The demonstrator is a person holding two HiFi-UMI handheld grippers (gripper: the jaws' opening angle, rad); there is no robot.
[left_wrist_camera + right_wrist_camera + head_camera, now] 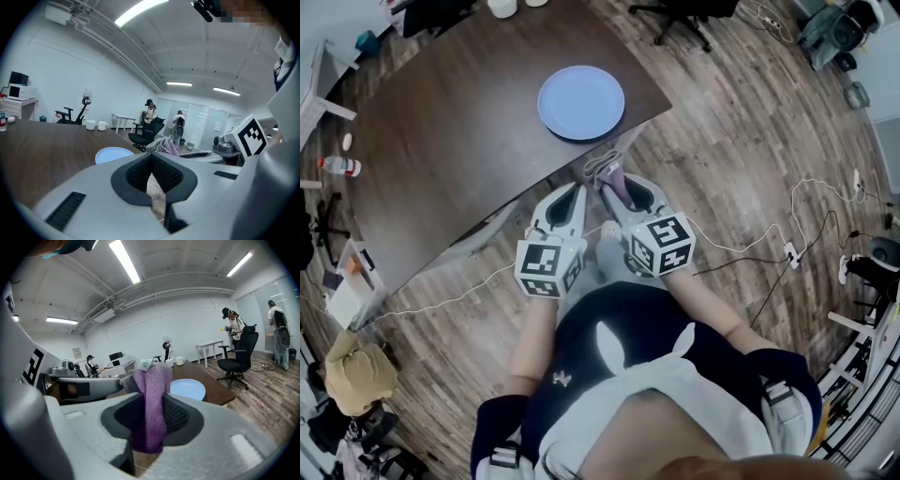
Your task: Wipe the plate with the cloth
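Observation:
A light blue plate (581, 102) lies near the close corner of the dark brown table (441, 141); it also shows in the left gripper view (114, 154) and the right gripper view (187, 389). My right gripper (611, 184) is shut on a purple cloth (151, 404), which stands up between its pads and hangs below them. My left gripper (577, 193) sits beside it, its pads (140, 171) meeting at the tip with nothing between them. Both grippers hover over the floor, short of the table's corner and the plate.
Two white mugs (96, 125) stand at the table's far end and a bottle (337, 166) lies off its left side. A black office chair (239, 355) stands beyond the table. Cables (750, 244) run across the wooden floor to my right. People stand in the background.

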